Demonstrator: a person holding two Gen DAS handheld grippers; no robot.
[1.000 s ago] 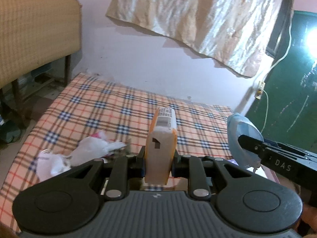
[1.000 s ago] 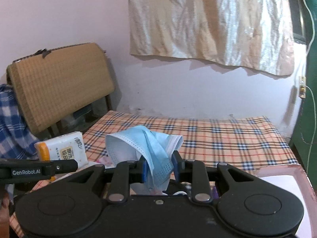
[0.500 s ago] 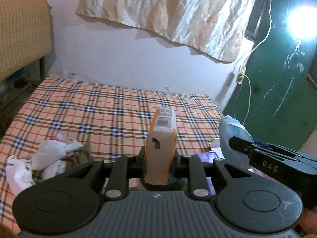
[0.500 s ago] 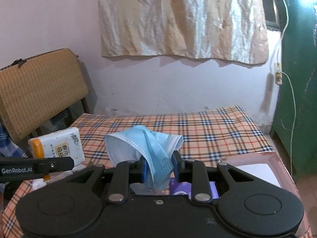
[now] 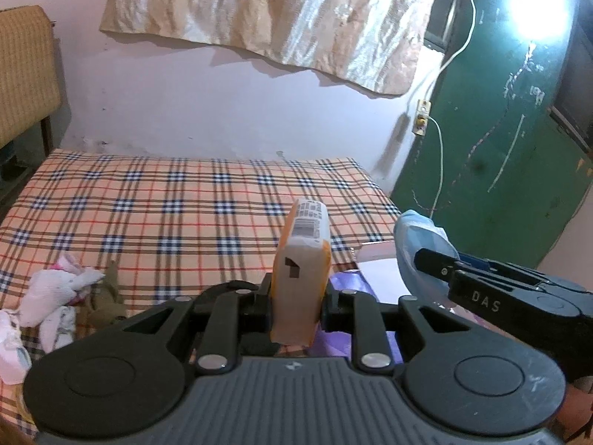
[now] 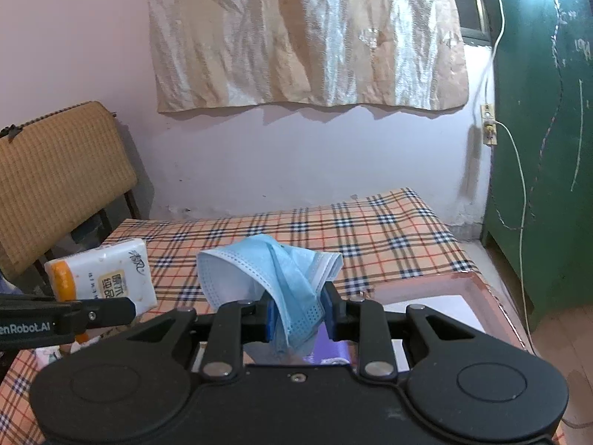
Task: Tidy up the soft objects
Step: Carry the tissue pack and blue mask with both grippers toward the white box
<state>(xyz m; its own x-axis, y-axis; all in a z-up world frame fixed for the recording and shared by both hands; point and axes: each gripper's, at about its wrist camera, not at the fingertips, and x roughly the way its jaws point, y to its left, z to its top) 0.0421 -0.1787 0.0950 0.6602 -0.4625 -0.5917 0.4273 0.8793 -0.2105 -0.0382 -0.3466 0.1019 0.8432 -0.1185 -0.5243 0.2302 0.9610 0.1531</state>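
My left gripper [image 5: 298,298] is shut on an orange and white tissue pack [image 5: 302,259], held upright above the plaid bed [image 5: 166,200]. The same tissue pack [image 6: 107,278] shows at the left of the right wrist view. My right gripper [image 6: 298,315] is shut on a crumpled blue face mask [image 6: 267,270], which drapes over its fingers. That mask [image 5: 415,244] appears at the right of the left wrist view, on the tip of the other gripper. A pink-rimmed tray [image 6: 478,285] with a white floor lies below both grippers, with a purple packet [image 5: 348,282] in it.
A heap of white and pink cloth items [image 5: 52,296] lies on the bed at the left. A woven chair back [image 6: 55,181] stands beyond the bed's left side. A green door [image 5: 500,129] and a dangling white cable [image 6: 519,185] are on the right.
Both grippers swung to the right with their loads. The cloth heap slid to the left edge of the left view, and the pink tray and green door came further into view.
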